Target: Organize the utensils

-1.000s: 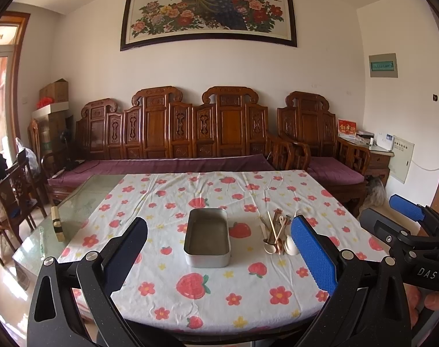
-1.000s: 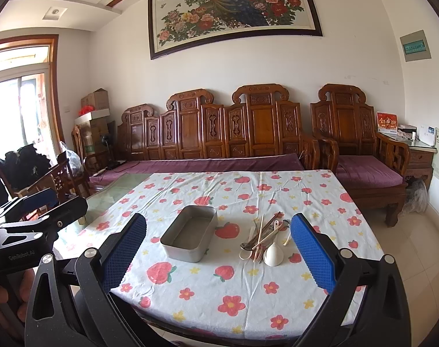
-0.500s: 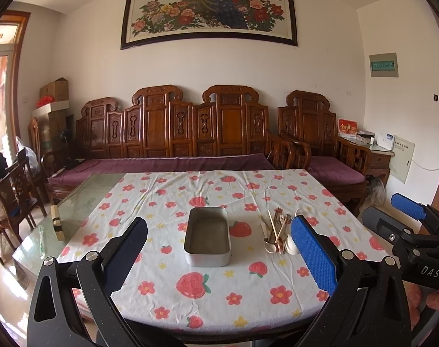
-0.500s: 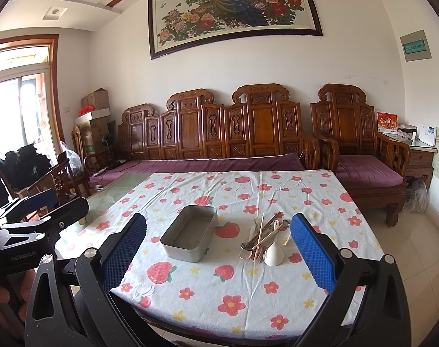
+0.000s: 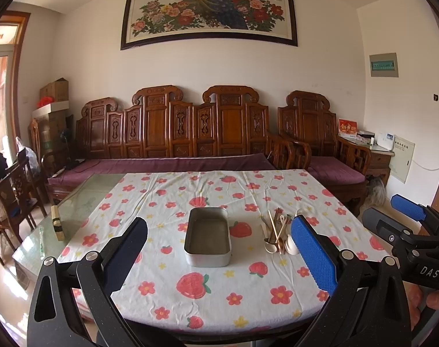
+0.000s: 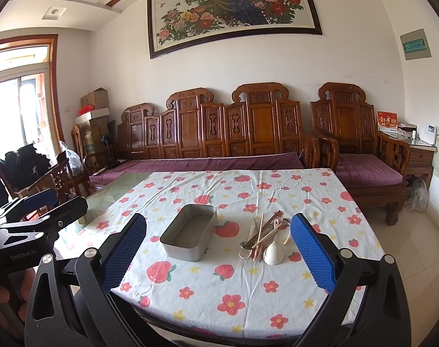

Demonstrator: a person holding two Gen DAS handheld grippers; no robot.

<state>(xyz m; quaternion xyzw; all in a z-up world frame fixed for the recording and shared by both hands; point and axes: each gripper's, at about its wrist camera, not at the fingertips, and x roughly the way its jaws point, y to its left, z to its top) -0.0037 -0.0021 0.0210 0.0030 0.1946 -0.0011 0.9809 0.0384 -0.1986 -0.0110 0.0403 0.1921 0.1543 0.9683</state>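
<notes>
Left wrist view: left tongs (image 5: 219, 248) gape wide, empty; right tongs (image 6: 218, 248) likewise; utensils (image 6: 262, 238) lie beside metal tin (image 6: 189, 235).

Pretty bright daylight in both views, mostly coming from the window (image 6: 20, 110) on the left, which is blown out to near white. The wall (image 5: 207, 66) looks evenly lit and shadows on the tablecloth (image 5: 219, 286) are soft. There's mild glare on the bare glass tabletop (image 5: 83, 202). Heavy fisheye bending plus black vignette in the corners. Everything's reasonably sharp, no motion blur.
</notes>
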